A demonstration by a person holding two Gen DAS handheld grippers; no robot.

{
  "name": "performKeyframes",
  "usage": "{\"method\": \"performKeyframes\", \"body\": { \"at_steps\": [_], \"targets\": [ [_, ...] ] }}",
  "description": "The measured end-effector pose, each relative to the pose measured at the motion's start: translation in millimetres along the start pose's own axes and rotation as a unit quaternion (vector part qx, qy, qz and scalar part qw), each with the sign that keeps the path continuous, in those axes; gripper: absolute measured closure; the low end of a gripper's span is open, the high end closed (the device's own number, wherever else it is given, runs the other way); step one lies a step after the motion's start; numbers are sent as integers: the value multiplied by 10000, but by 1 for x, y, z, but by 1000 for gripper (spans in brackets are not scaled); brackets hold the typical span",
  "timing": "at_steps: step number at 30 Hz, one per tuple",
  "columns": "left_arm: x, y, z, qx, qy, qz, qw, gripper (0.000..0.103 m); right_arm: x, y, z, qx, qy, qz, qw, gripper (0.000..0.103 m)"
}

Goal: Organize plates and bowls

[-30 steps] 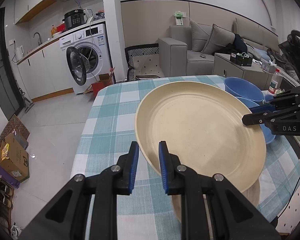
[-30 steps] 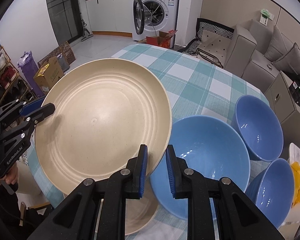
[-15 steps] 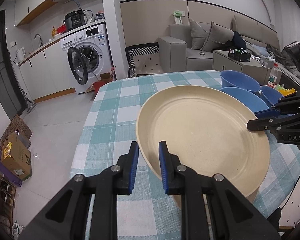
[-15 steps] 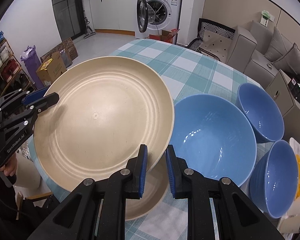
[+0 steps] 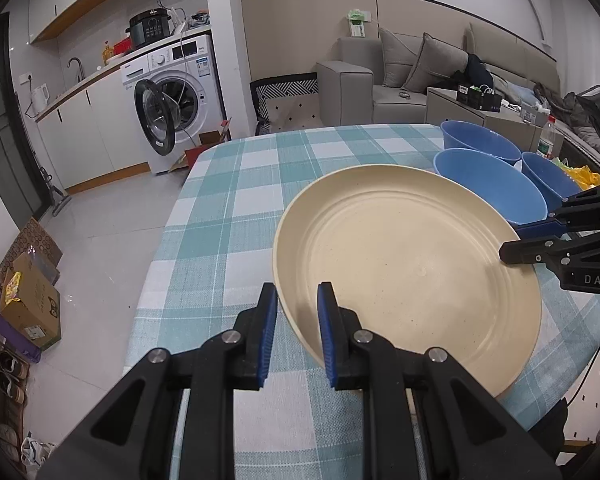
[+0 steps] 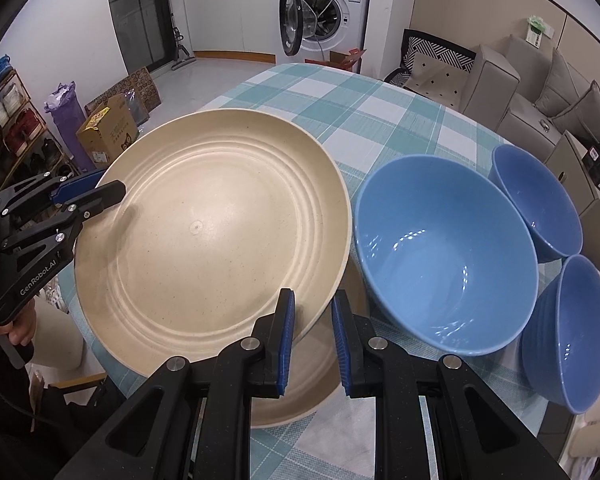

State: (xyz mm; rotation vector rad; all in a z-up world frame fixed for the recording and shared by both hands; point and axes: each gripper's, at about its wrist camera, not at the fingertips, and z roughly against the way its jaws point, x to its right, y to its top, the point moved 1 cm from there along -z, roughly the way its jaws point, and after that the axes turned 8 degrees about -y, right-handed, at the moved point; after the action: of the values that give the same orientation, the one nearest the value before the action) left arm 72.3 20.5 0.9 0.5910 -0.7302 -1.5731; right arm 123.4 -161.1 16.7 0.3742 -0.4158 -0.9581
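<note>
Two hand-held grippers, left [image 5: 297, 322] and right [image 6: 313, 330], pinch opposite rims of beige plate [image 6: 212, 236], jaws narrow. Risk: uneven release tips it off lower plate [image 6: 300, 396]; rim knocks large blue bowl [image 6: 444, 256], centre right.

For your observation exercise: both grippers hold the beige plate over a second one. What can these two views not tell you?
- Lower plate, right wrist view: mostly hidden under the held plate; contact unclear.
- Same, left wrist view: the left gripper hides it almost entirely.
- Bottle label: too small.
- Smallest bowl: its base is out of sight.
- Right gripper: rim grip unclear.
</note>
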Motion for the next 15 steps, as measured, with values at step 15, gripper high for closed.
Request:
{"method": "performKeyframes", "body": {
  "at_steps": [15],
  "targets": [
    [7, -8, -7, -114, -50, -79, 9999, 85, -1, -19, -14, -116, 26, -58, 9999, 84]
  ]
}}
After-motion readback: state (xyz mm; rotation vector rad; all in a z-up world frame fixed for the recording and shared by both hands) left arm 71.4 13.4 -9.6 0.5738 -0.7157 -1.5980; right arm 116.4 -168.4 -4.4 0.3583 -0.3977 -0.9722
